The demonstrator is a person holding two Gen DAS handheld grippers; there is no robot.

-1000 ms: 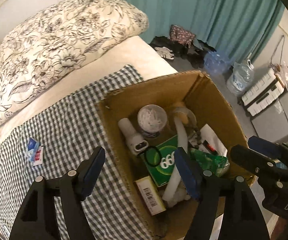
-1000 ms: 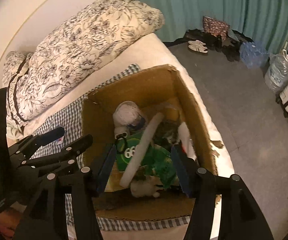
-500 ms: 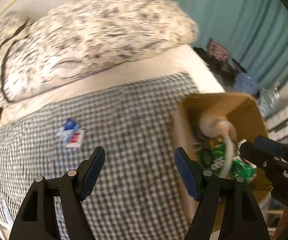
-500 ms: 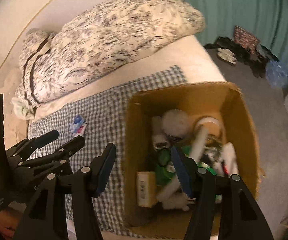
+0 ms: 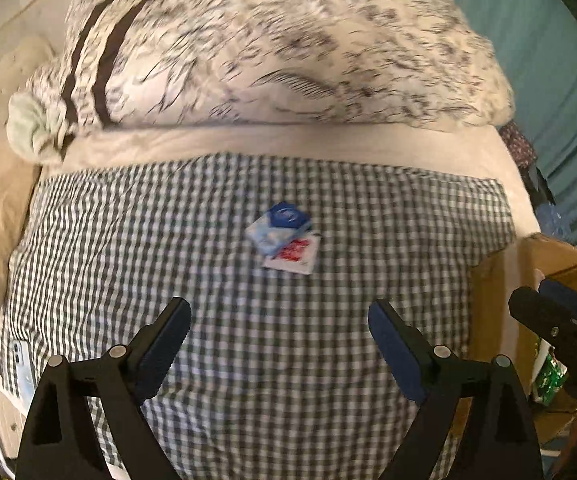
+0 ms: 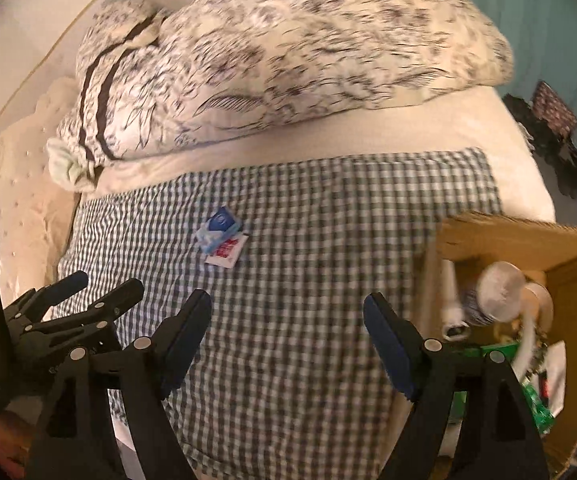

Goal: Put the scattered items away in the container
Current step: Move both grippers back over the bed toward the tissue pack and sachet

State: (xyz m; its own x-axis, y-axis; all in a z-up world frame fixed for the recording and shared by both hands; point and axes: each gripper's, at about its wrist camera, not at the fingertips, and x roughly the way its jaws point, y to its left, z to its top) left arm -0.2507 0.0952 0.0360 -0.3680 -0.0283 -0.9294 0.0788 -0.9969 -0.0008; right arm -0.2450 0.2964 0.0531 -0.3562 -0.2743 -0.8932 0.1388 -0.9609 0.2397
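A blue tissue pack lies on the checked cloth, overlapping a white and red sachet. My left gripper hangs over the cloth just short of them, jaws opening, nothing between them. My right gripper is over the cloth to the right of the pair, jaws opening and empty too. The cardboard box, holding several items, sits at the right edge of the bed.
A large floral pillow lies behind the cloth. A phone rests at the cloth's left edge. Teal curtains and floor clutter are beyond the bed on the right.
Both grippers have swung left, away from above the box to over the checked cloth, and their jaws stand wider. The tissue pack and sachet now sit ahead of the left gripper.
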